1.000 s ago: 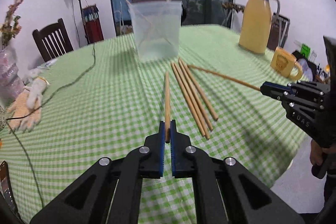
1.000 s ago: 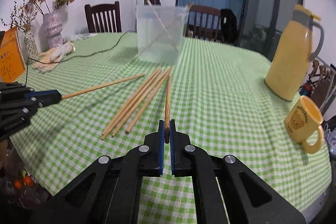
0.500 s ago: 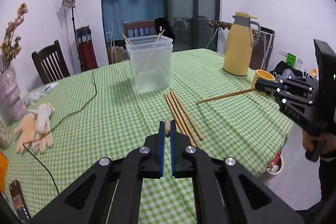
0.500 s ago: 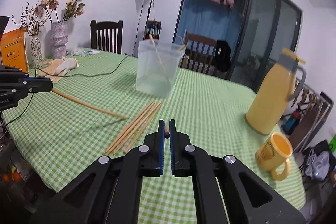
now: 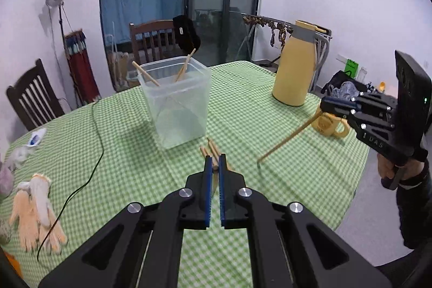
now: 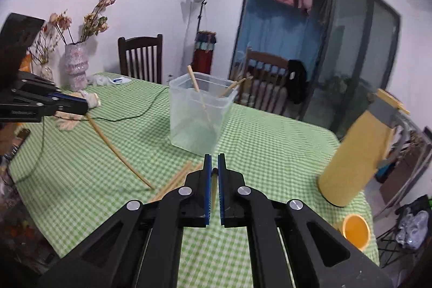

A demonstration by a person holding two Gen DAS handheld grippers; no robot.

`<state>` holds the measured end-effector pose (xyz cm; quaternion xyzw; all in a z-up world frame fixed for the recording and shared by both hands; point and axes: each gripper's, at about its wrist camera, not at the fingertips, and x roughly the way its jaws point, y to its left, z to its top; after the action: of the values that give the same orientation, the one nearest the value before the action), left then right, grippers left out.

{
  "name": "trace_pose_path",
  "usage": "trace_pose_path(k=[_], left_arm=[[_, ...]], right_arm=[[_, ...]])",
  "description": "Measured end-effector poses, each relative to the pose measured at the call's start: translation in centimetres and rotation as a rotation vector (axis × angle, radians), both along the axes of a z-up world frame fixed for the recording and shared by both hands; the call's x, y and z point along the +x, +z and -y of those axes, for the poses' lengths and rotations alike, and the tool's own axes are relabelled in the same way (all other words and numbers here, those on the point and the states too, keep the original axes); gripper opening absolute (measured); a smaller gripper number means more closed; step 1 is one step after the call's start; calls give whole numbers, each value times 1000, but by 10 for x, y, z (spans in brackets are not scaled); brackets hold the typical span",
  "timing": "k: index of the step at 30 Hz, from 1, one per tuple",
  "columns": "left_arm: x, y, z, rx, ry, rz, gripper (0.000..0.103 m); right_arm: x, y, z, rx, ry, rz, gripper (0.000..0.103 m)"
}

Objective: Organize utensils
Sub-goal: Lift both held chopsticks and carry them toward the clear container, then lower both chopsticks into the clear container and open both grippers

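Two wooden chopsticks are held above the table, one in each gripper. The left gripper (image 5: 214, 174) has its blue-padded jaws nearly together, pinching the top end of a thin wooden chopstick (image 6: 116, 150); in the right wrist view this stick slants down and to the right from the jaw tips, its lower tip at or just above the cloth near the loose sticks. The right gripper (image 6: 214, 174) is likewise clamped narrowly on a second wooden chopstick (image 5: 289, 138), which in the left wrist view angles down to the left, its tip close to the green-and-white checked tablecloth (image 5: 129, 142). Several more loose wooden chopsticks (image 5: 212, 149) lie side by side on the cloth, just in front of the left gripper's fingertips and near the container. Farther back stands a clear square plastic container (image 5: 176, 104) with two chopsticks leaning inside (image 5: 185, 66), crossing toward opposite corners. To the right sit a tall yellow thermos jug with a grey collar (image 5: 294, 72) and, nearer, a yellow mug (image 5: 328, 124) partly behind the right gripper. On the left lie pale work gloves (image 5: 35, 209), and a thin black cable (image 5: 94, 142) crosses the cloth. Dark wooden chairs (image 5: 29, 96) stand at the far edge.
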<state>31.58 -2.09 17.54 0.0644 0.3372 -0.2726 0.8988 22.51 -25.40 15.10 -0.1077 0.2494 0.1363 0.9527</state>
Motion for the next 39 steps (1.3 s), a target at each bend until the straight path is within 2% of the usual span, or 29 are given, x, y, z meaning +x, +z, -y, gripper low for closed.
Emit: trace_pose_path(k=[7,13,18,21,22,28,30,32,35,37,39], left_arm=[[60,8,3,-35,15,-55,2],[75,8,5,-32,0,-56,2],[87,22,6,-31,-8,-53,1],[97,49,3,-57,-25,-40,1],[102,67,3,-62,-30,-16,1],[129,160,-5,-97,25,122,1],[143,181,-8,-114,49,161,1],[164,189,-10,-142,72,163,1],[199,178,-12,-208,87,110,1],[219,155,-10,-232,91,61,1],[240,120,-5,-243,98,-2,1]], right_arm=[[58,17,1,23,32,-110,5],[79,20,3,35,64,-154,5],[94,31,6,110,85,-173,5],[96,64,4,147,126,-129,5],[97,78,2,153,140,-109,5],[109,181,-9,154,150,106,5],[124,201,-8,180,138,140,5],[146,210,-7,209,116,159,5],[184,208,-5,266,73,143,5],[216,195,-3,339,50,96,5],[242,174,-5,386,37,45,5]])
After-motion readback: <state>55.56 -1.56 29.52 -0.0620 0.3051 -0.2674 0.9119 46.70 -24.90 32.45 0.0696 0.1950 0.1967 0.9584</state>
